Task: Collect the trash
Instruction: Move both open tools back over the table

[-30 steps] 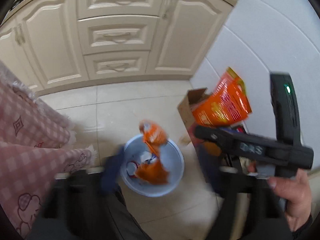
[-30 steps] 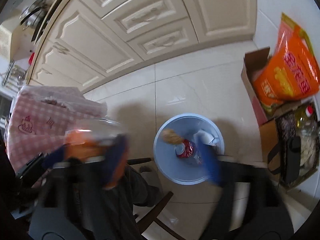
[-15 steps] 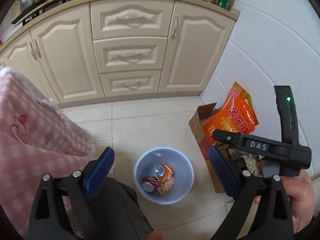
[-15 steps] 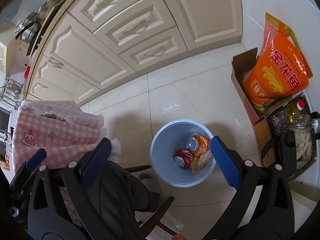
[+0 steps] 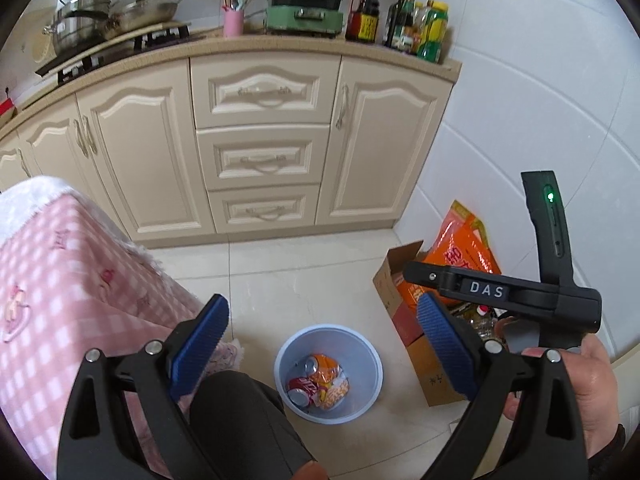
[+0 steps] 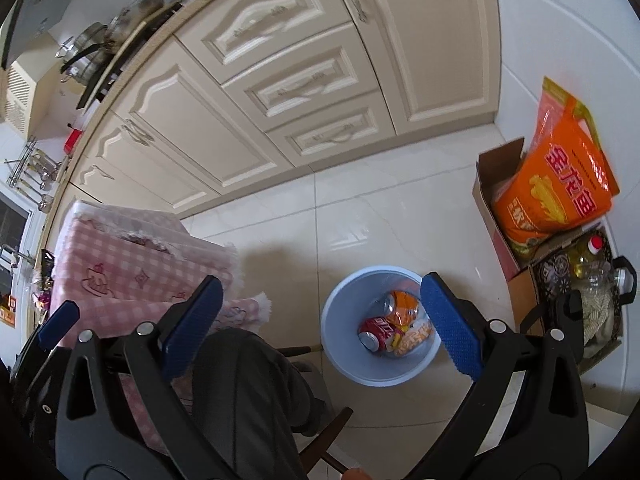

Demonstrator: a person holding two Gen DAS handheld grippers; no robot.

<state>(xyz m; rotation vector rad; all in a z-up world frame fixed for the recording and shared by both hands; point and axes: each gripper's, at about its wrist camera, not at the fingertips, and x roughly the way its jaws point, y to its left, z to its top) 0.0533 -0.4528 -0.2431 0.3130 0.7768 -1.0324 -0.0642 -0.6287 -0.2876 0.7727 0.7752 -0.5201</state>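
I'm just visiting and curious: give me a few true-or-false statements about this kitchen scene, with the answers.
1. The blue bin on the floor holds a red can. True.
2. The left tool is clamped on an orange wrapper. False: it is open and empty; the orange wrapper lies in the bin.
3. The big orange bag stands in a cardboard box. True.
4. The bin is tipped on its side. False: it stands upright.
5. The right tool holds nothing. True.
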